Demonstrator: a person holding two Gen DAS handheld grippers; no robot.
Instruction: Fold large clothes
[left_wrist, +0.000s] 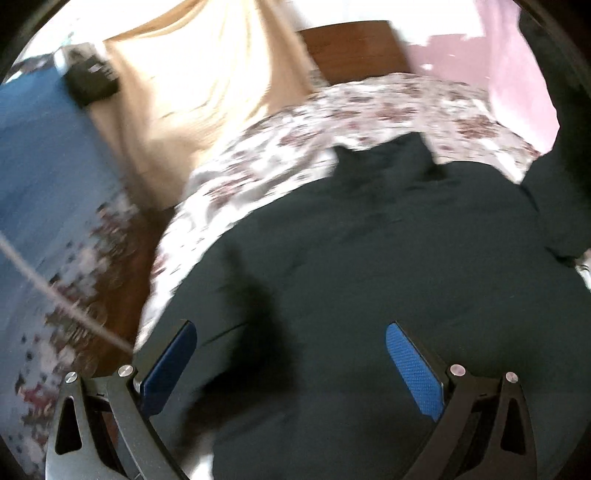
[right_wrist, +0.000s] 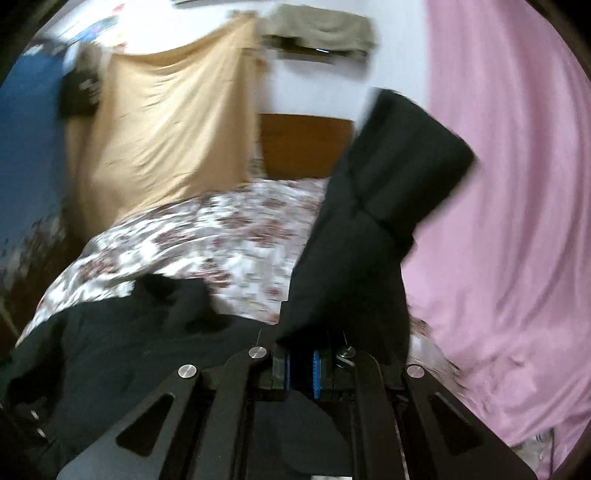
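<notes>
A large black garment (left_wrist: 369, 258) lies spread on a floral bedspread (left_wrist: 266, 158). My left gripper (left_wrist: 291, 365) hovers above it with its blue-padded fingers (left_wrist: 413, 369) wide apart and nothing between them. In the right wrist view my right gripper (right_wrist: 301, 373) is shut on a black sleeve (right_wrist: 380, 192), which rises up and flaps to the right in front of the camera. The rest of the black garment (right_wrist: 129, 350) lies low on the left over the floral bedspread (right_wrist: 221, 236). Both views are blurred by motion.
A wooden headboard (right_wrist: 303, 144) stands at the far end of the bed. A tan cloth (right_wrist: 166, 140) hangs on the left wall and a pink curtain (right_wrist: 509, 221) on the right. A blue surface (left_wrist: 48, 177) runs along the bed's left side.
</notes>
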